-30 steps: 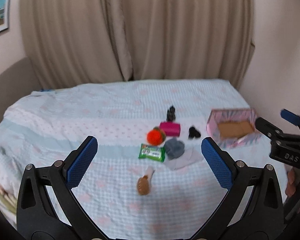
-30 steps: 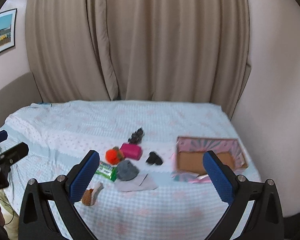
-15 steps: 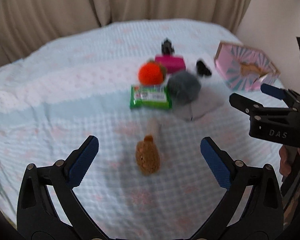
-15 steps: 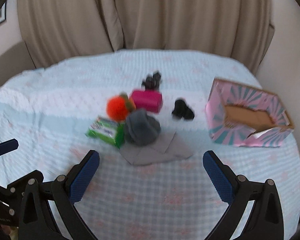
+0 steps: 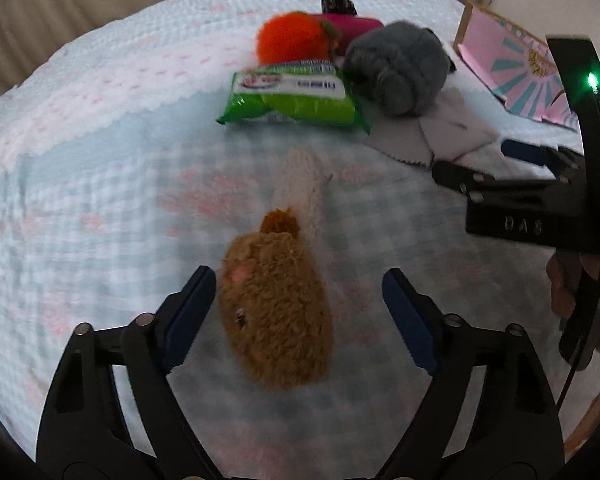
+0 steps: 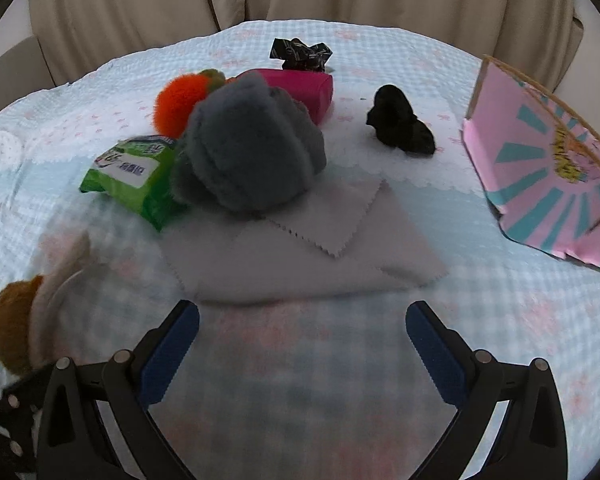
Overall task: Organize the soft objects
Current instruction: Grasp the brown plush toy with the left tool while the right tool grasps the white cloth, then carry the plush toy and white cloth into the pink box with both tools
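Left wrist view: the left gripper has its fingers spread wide, and the brown plush toy lies on the bed between them, its body close against the left finger with a clear gap to the right finger. This looks like the start of a pick. To grip well, the jaws should probably shift a little so the toy sits centred, go low enough to catch the bulk of the body rather than the fuzzy top, and close gently since plush squashes. The toy's pale tail end stretches ahead of the fingertips. Further ahead lie a green packet, an orange pompom and a grey plush. Ahead and to the right stands the pink box; its inside is not visible from here.

Right wrist view: the right gripper is also spread wide and holds nothing; only bedspread lies between its fingers. Just ahead of the fingertips lies a grey cloth, with the grey plush resting on its far edge. A black soft item lies beyond, to the right. The pink box stands ahead of the right finger, tilted open; whether anything is in it cannot be told.
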A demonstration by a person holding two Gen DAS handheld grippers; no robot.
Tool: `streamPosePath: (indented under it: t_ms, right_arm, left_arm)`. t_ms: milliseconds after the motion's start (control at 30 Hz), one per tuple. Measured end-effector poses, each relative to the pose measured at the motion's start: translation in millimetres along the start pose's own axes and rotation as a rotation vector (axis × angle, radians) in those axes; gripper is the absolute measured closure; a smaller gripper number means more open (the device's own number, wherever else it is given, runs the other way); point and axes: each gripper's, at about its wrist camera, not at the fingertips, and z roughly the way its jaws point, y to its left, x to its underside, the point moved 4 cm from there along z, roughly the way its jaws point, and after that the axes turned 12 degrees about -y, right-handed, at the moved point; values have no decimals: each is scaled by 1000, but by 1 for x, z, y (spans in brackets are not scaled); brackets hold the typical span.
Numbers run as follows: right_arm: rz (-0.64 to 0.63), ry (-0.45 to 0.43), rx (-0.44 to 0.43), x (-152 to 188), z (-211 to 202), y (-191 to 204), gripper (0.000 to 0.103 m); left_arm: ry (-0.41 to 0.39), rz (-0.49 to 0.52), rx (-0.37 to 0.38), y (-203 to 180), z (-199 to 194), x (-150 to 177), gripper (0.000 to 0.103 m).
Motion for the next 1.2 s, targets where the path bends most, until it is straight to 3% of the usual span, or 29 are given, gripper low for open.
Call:
streamPosePath:
  t_ms: [133,200,267,333,500,667,700,1000,1200]
  right_arm:
    - [1,-17,-8,-9,16,0,0]
    - [0,-26,-12,-15,23,2,0]
    - [-6,-33,-23,-21,28,4,11]
    - [-10,-35,-33,-25,32,6,22]
    - [-2,-49,-30,-29,32,7,48]
    - [5,-52,2,-32,26,1,88]
    - [6,-52,11,-32,24,-1,90]
    - [52,-65,25,-41,-5,-14,95]
    - [111,-82,40,-69,-49,-30,95]
  left_arm:
    - [-3,10,-21,-3,11,-1,31]
    - [-10,19,-29,-5,14,-4,42]
    - [-13,21,-38,-3,16,-8,61]
    - [-11,7,-37,0,19,-11,68]
    - [-6,-11,-23,1,21,-15,72]
    - [-7,-34,-17,4,20,-17,72]
    - [-10,-39,-17,5,19,-18,72]
    - [-43,-51,-4,-1,5,-37,72]
    - [-88,-56,7,-7,-25,-76,72]
